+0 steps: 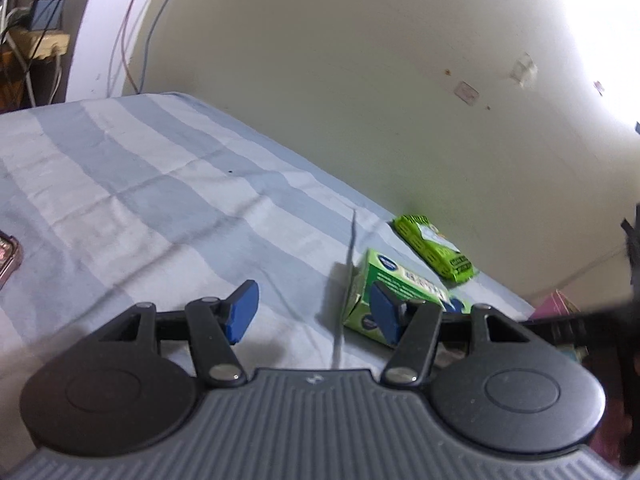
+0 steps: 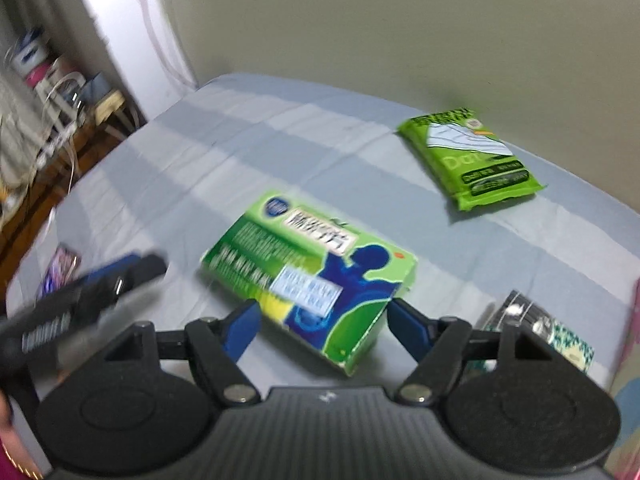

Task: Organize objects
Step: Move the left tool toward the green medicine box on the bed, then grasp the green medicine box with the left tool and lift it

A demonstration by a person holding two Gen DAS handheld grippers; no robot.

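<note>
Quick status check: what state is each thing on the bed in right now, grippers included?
Box: lying flat on the sheet, its near end between the right fingers, not gripped.
Green packet: flat, sealed, near the wall, untouched.
Right hand-held gripper: open.
Left hand-held gripper: open, holding nothing.
Sheet: spread, lightly creased.

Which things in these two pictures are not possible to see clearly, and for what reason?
- Pink-edged object, left wrist view: cut off by the left edge.
- Green box, left wrist view: near end hidden behind a blue pad.
- Patterned item, right wrist view: blurred, partly behind the right gripper.
</note>
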